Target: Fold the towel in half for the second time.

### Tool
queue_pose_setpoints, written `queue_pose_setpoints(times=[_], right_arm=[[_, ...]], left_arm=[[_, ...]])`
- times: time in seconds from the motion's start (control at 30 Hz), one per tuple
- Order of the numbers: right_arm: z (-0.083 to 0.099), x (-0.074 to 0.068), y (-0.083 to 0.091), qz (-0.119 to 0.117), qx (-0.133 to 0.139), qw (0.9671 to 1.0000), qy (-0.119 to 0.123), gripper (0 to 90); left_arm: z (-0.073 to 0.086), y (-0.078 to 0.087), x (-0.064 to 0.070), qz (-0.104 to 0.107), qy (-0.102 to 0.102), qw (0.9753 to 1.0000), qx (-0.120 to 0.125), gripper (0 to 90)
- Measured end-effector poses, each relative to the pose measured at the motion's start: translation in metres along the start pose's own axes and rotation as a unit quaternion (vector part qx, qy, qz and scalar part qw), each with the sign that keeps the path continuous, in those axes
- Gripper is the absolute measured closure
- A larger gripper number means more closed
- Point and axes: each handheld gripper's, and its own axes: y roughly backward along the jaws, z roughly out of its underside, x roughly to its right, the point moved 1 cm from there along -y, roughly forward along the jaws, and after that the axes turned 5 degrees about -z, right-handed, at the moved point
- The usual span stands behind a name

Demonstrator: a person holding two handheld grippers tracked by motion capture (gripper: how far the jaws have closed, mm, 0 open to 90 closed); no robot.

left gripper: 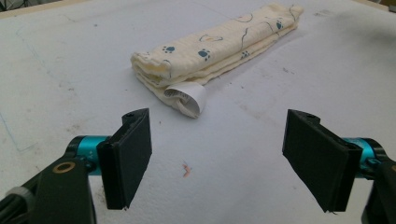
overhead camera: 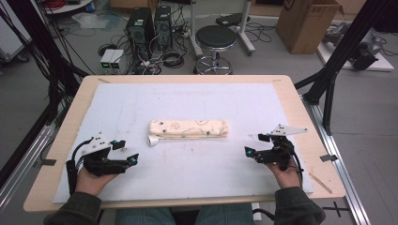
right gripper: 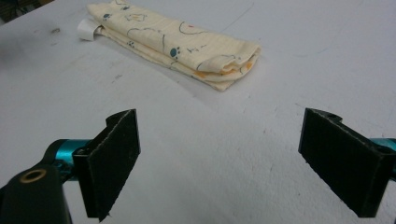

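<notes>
We see the folded cloth [overhead camera: 189, 128] whole from above; its curled white label [left gripper: 187, 99] reads clearly nearer (print blurred). Left tool [overhead camera: 126, 151] and right tool [overhead camera: 257, 144] gape, empty.

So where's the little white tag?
The white tag pokes out from the folded cloth's left end in the high view, nearer the left gripper.

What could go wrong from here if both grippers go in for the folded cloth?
1. The folded cloth is stacked in several layers; the open left gripper could pinch just the top layer, so the stack may unfold unevenly.
2. A white label curls out at the cloth's left end; the gripper might catch that instead of fabric.
3. The open right gripper faces the rounded fold at the other end, where its hold may slip.
</notes>
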Motion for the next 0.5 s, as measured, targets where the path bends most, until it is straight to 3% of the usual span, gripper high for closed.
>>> queue_pose_setpoints(times=[0.5], right_arm=[[0.022, -0.009, 0.014, 0.009, -0.007, 0.9998, 0.013, 11.9]], left_arm=[[0.013, 0.016, 0.009, -0.007, -0.001, 1.0, -0.001, 24.5]])
